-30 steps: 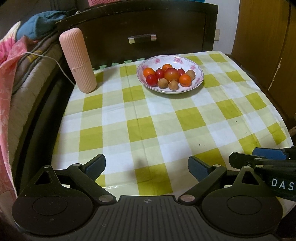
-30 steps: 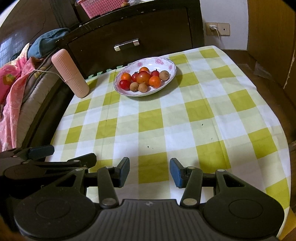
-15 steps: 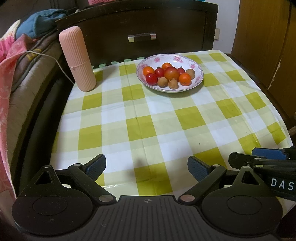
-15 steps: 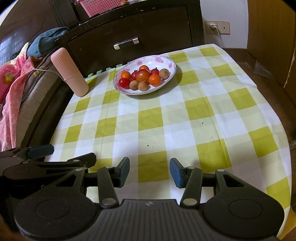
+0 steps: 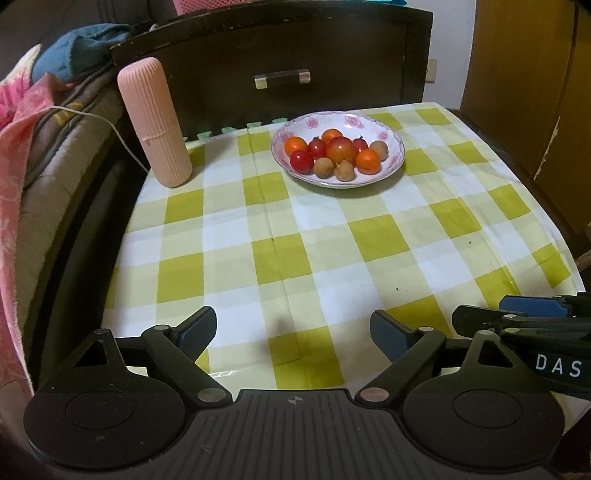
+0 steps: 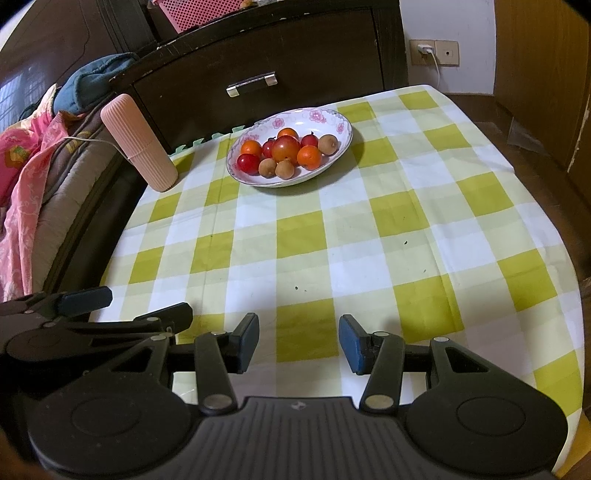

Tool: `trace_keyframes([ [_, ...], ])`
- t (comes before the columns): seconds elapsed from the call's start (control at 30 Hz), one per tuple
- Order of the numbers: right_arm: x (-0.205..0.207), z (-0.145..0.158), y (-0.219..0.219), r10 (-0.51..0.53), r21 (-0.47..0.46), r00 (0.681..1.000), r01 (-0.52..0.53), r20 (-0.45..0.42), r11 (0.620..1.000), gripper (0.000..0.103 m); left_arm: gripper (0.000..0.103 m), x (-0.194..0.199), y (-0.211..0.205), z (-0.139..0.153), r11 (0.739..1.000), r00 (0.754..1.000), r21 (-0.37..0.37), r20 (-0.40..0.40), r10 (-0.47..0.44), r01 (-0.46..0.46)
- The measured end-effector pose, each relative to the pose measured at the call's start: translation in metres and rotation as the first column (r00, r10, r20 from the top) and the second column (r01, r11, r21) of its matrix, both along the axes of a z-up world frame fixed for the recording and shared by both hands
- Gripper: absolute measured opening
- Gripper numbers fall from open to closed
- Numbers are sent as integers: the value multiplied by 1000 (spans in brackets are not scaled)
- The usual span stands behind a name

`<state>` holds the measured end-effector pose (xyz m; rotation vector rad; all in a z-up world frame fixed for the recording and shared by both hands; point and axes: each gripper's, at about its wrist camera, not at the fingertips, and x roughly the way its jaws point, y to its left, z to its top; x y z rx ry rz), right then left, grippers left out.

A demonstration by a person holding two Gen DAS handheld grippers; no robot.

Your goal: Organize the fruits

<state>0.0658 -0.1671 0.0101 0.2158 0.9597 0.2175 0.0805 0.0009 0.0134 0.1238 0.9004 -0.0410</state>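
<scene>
Both grippers empty, fingers apart; fruits [image 5: 338, 155] in bowl [image 5: 395, 162].

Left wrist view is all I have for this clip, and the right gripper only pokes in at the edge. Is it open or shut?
Observer: Open. In the right wrist view the right gripper has its blue pads apart, with only the checked cloth showing between them.
Operator: I see just the edge of the wall outlet. Is anything plugged in?
Observer: Yes, a white charger sits in it, and its cable hangs down.
Operator: And the pink thing on top of the cabinet?
Observer: It is a pink perforated basket.
</scene>
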Motion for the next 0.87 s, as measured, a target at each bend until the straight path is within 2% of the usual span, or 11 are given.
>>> trace_keyframes([
  [0.13, -1, -1, 1, 3, 7, 1000, -3, 1, 1000, 46, 83, 0, 1, 2, 999, 1000, -39, -13, -7, 7],
  [0.2, -1, 1, 1, 7, 8, 1000, -7, 4, 1000, 46, 82, 3, 3, 2, 998, 999, -66, -47, 4, -7],
  [0.27, -1, 2, 1, 9, 9, 1000, -9, 5, 1000, 46, 80, 3, 3, 3, 997, 999, -73, -37, -10, 7],
  [0.67, 1, 2, 1, 9, 19, 1000, -9, 3, 1000, 46, 81, 0, 1, 7, 999, 999, -33, 39, -16, 18],
  [0.87, 2, 1, 2, 10, 17, 1000, -10, 7, 1000, 46, 87, -2, 0, 10, 1000, 997, -11, 78, -5, 6],
])
